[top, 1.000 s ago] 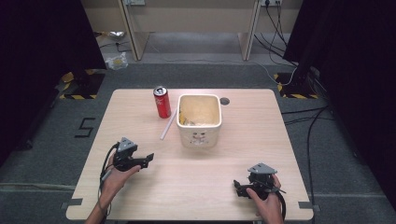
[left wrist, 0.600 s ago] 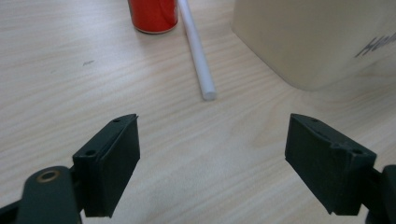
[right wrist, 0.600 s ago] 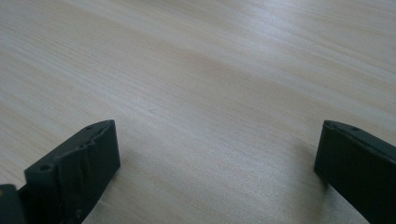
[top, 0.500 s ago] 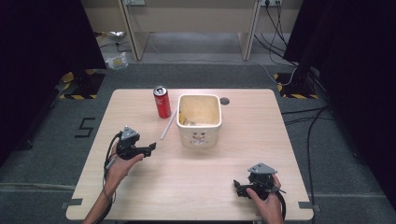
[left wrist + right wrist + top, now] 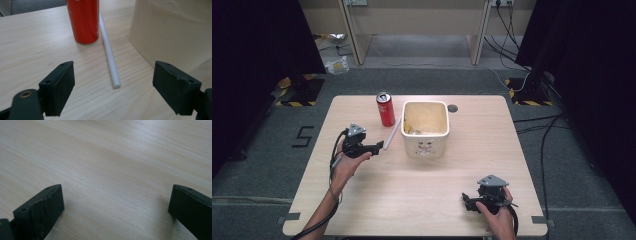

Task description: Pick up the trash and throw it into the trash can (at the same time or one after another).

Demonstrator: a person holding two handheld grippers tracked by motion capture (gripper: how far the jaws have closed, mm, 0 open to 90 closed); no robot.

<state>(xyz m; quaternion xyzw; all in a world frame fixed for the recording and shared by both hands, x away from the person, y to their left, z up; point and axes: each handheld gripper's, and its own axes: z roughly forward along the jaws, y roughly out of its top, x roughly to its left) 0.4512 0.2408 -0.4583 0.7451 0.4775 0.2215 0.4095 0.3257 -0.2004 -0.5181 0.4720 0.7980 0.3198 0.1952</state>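
Reaching toward the straw (image 5: 109, 53), the left gripper (image 5: 373, 148) hovers with jaws spread wide and empty, the white tube's near end lying on the table (image 5: 362, 210) between them. The straw runs back between the can (image 5: 385, 109) and the tub (image 5: 425, 128), near the far edge. The approach looks under way; next comes lowering and closing squarely across the thin tube. By the near right corner, the right gripper (image 5: 468, 201) rests open, holding nothing.
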